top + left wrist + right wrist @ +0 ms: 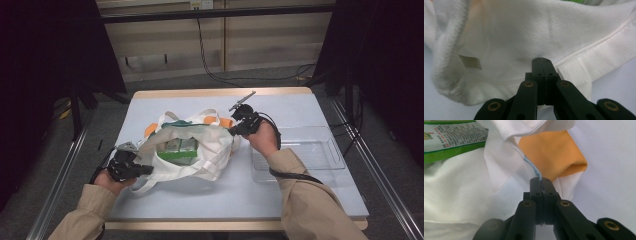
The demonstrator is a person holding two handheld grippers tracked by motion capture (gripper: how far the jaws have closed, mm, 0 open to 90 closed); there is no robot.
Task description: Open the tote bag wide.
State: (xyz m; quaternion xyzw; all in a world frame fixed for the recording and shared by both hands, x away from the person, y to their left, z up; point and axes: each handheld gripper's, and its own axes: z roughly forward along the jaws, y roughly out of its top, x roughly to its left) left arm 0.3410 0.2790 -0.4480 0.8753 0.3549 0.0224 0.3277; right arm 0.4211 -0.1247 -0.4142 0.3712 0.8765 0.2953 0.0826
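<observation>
A white cloth tote bag [200,150] with orange corners lies open in the middle of the pale blue table [300,200]. Green boxes [177,149] sit inside it. My left gripper [145,170] is at the bag's near left rim, shut on the white cloth [524,45] by the seam. My right gripper [233,131] is at the bag's far right rim, shut on the bag's edge [531,167] beside an orange corner [554,157]. A green printed packet [451,137] shows in the right gripper view. Both hands hold the mouth spread apart.
A clear plastic tray [300,150] lies right of the bag, under my right forearm. Black cables [220,75] run across the floor beyond the table. Metal rails [60,185] flank the table on both sides.
</observation>
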